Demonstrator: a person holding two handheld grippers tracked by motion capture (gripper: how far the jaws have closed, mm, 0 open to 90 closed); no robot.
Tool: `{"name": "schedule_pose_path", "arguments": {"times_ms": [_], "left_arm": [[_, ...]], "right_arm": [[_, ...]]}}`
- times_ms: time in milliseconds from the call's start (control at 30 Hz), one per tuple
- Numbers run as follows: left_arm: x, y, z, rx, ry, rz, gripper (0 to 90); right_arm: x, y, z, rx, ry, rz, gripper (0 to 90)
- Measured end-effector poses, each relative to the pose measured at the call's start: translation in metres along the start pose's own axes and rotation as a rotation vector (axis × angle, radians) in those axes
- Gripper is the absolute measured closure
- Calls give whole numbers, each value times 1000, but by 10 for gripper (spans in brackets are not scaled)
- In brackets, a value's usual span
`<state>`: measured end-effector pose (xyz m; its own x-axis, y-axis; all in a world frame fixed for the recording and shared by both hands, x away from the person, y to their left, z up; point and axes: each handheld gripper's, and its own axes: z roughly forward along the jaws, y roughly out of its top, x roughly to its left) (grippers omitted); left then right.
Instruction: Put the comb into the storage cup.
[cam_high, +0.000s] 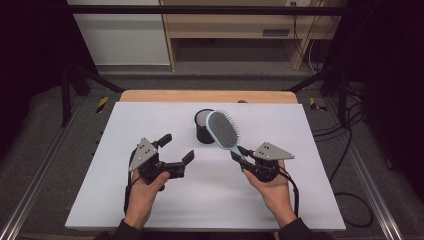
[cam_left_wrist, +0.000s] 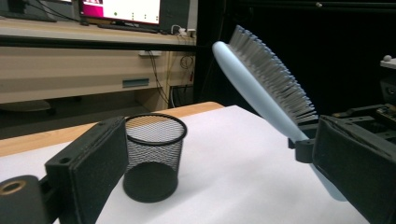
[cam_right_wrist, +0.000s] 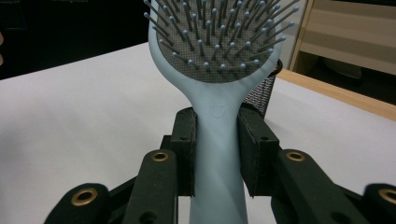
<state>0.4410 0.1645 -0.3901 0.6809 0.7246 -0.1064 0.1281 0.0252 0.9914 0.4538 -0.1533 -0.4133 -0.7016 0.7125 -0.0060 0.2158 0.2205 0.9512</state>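
In the right gripper view the hairbrush (cam_right_wrist: 219, 70) head runs off the top edge, its handle end off the bottom, and it hides most of the mesh cup (cam_right_wrist: 261, 95). In the left gripper view, a jaw covers the handle's lower part.

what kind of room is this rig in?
Probably a lab or recording workspace, not a home. A white table stands inside a dark metal frame, loose cables run along the floor, and a lit monitor sits on a bench behind.
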Motion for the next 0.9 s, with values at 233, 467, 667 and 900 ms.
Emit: {"name": "schedule_pose_path", "arguments": {"times_ms": [233,467,667,900], "left_arm": [[-11,-5,5,15,-32,-13,35],[-11,-5,5,9,-48,-62,36],[-12,-6,5,10,-60,-66,36],[-15,-7,7,14,-69,-61,36]], "right_arm": [[7,0,1,-5,13,-8,694],[16,0,4,-4,28,-21,695],[24,0,8,1,41,-38,694],[28,0,10,4,48,-48,694]]}}
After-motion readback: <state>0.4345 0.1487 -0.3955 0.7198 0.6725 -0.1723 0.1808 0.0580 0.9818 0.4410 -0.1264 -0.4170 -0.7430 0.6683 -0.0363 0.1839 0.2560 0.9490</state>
